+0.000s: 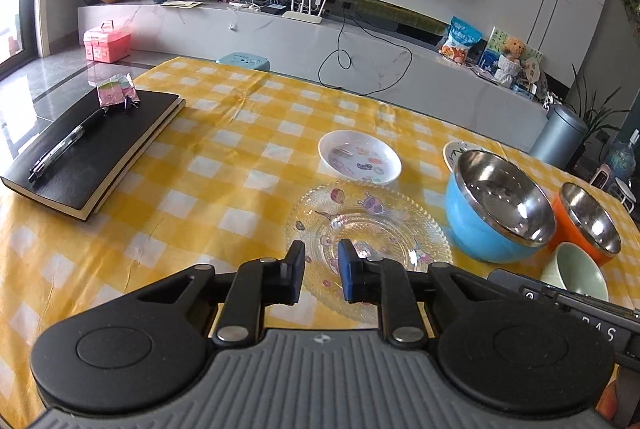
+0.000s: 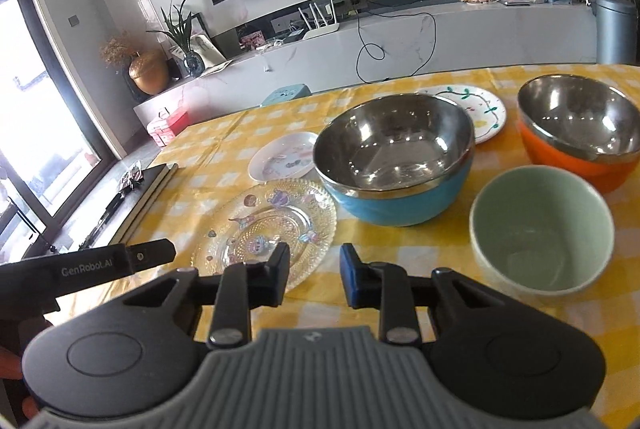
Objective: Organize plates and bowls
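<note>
Three bowls, three plates — yellow checked tablecloth [image 1: 248, 133], living room

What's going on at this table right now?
A person holds a gripper in each hand over a yellow checked tablecloth set with dishes to sort. The left gripper hovers at the near rim of a clear glass plate, jaws part open with nothing gripped. The right gripper is also empty, between that plate and a pale green bowl. A blue bowl, an orange bowl, a white cartoon plate and a vine-painted plate sit untouched. Nothing is stacked yet.
</note>
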Tool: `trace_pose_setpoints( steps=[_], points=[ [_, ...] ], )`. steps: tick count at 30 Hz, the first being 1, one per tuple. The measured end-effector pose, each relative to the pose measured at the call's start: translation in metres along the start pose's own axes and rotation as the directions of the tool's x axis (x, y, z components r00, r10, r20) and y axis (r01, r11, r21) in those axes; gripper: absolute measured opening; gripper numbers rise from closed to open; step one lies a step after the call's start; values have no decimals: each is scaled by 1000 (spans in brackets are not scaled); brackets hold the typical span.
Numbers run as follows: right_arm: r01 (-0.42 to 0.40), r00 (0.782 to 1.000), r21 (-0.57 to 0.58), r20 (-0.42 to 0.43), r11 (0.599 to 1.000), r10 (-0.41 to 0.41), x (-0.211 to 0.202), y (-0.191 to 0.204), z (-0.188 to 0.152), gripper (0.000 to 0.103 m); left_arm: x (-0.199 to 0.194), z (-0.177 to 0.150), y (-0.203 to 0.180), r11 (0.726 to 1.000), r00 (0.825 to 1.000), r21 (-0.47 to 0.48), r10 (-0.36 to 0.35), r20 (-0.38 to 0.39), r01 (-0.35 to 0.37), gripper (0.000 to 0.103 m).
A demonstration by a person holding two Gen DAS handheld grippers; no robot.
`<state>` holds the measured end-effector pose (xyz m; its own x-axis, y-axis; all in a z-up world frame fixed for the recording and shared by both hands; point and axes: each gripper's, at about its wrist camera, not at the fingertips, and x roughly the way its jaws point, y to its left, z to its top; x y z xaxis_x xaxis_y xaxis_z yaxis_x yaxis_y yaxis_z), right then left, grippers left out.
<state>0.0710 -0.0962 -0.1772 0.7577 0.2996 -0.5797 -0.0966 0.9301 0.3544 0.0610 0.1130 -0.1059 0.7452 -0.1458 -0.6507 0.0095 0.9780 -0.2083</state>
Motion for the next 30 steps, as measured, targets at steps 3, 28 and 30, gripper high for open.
trace_pose_setpoints(
  steps=[3, 28, 30],
  points=[
    [-11, 1000, 22, -10, 1000, 11, 16, 1, 3, 27, 11, 2, 10, 999, 1000, -31, -7, 2, 7, 24],
    [16, 997, 130, -77, 991, -6, 68, -13, 7, 9, 60, -1, 18, 999, 998, -23, -46, -37, 45, 21],
    [22, 997, 121, -76, 992, -12, 68, -12, 8, 9, 59, 0, 17, 999, 998, -15, -42, -41, 42, 21]
  ],
)
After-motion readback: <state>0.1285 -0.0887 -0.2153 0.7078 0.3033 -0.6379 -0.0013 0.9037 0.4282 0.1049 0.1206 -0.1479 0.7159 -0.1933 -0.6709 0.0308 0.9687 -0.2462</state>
